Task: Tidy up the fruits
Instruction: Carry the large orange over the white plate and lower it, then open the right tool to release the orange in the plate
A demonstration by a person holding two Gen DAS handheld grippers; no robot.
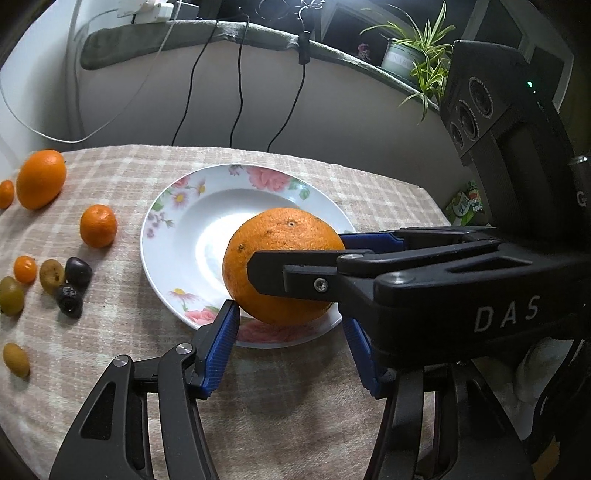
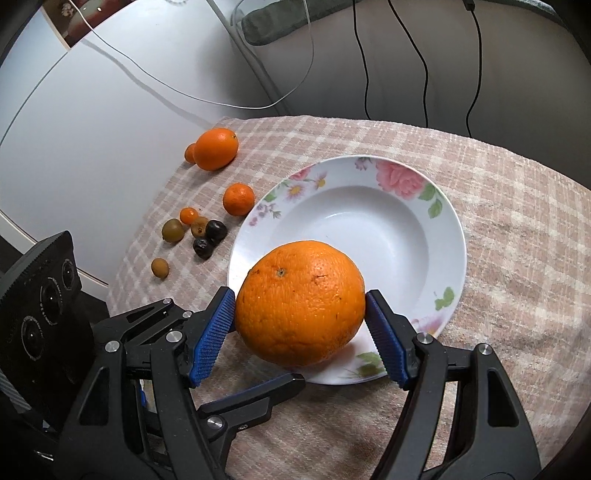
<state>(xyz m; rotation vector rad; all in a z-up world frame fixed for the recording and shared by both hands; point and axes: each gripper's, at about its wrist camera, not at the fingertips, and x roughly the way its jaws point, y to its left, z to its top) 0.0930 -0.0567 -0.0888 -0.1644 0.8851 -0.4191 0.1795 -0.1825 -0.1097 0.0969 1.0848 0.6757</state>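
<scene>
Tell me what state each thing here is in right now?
Big orange: gripped between the right gripper's fingers, over the plate's near rim.
Plate: upright on the cloth, bowl empty.
Left gripper: open, holding nothing.
Small fruits: loose on the cloth, left of the plate.
Potted plant: upright on the ledge.

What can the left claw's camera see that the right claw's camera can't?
Only the left wrist view shows the potted plant on the ledge and a green packet past the table edge.

Only the right wrist view shows the picture on the white surface at top left.

Both show the flowered plate, the big orange pinched in the right claw above the plate's near rim, the open left claw, and the small fruits on the checked cloth.
</scene>
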